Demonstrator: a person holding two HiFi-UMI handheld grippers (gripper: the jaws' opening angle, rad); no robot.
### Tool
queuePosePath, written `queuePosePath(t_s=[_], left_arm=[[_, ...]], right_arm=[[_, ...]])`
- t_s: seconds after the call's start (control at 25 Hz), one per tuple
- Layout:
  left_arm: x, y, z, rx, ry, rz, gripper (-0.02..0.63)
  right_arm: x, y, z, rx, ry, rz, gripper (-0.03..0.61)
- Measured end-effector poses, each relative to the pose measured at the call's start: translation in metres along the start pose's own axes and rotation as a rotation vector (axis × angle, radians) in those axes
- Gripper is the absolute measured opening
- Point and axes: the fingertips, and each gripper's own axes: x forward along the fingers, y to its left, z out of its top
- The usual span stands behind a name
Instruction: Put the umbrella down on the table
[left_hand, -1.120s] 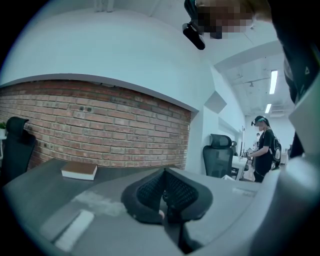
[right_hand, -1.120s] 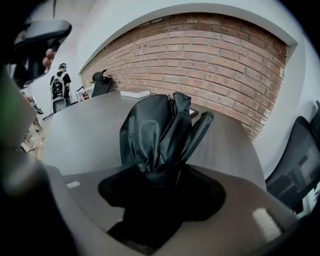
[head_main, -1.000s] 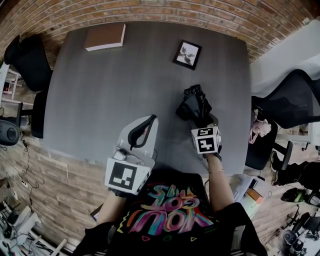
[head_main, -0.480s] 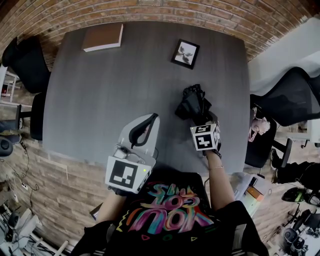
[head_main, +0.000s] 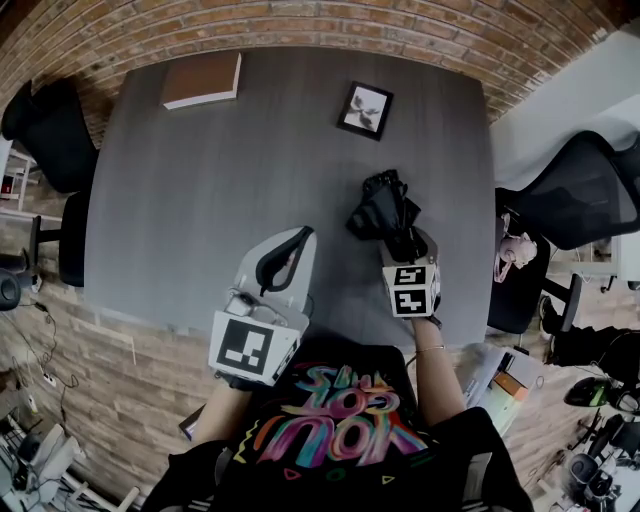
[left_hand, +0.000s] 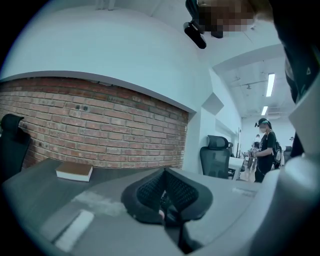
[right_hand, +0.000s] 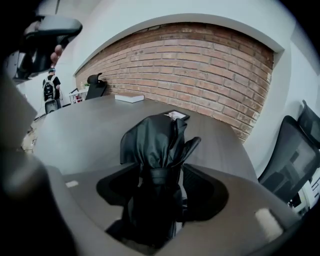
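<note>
The folded black umbrella (head_main: 385, 212) lies on the grey table (head_main: 220, 170), right of the middle. In the right gripper view the umbrella (right_hand: 155, 145) runs away from the camera between the jaws. The strap-bound end sits deep between them and the loose fabric bunches beyond the tips. My right gripper (head_main: 405, 245) (right_hand: 161, 170) is open, with dark gaps between its pads and the umbrella. My left gripper (head_main: 303, 235) (left_hand: 164, 172) hovers over the table's near edge. It is shut, its tips touching with nothing between them.
A brown book (head_main: 201, 80) (left_hand: 74, 171) lies at the far left corner, a small picture frame (head_main: 365, 110) (right_hand: 176, 115) at the far middle-right. Black office chairs stand right (head_main: 585, 195) and left (head_main: 45, 120) of the table. A person (left_hand: 262, 150) stands far off.
Barely anything: the right gripper's marker cube sits a touch nearer me, while the umbrella and the left gripper keep their places.
</note>
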Motion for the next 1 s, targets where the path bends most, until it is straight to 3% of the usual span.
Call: queuePosePath(t_s=[0.6, 1.0], left_arm=[[0.006, -0.011, 0.008, 0.02, -0.024, -0.05, 0.002], [0.012, -0.021, 0.015, 0.066, -0.055, -0.092, 0.002]], right_arm=[[-0.03, -0.004, 0.015, 0.118, -0.084, 0.023, 0.279], [-0.08, -0.015, 0.072, 0.167, -0.28, 0.024, 0.255]])
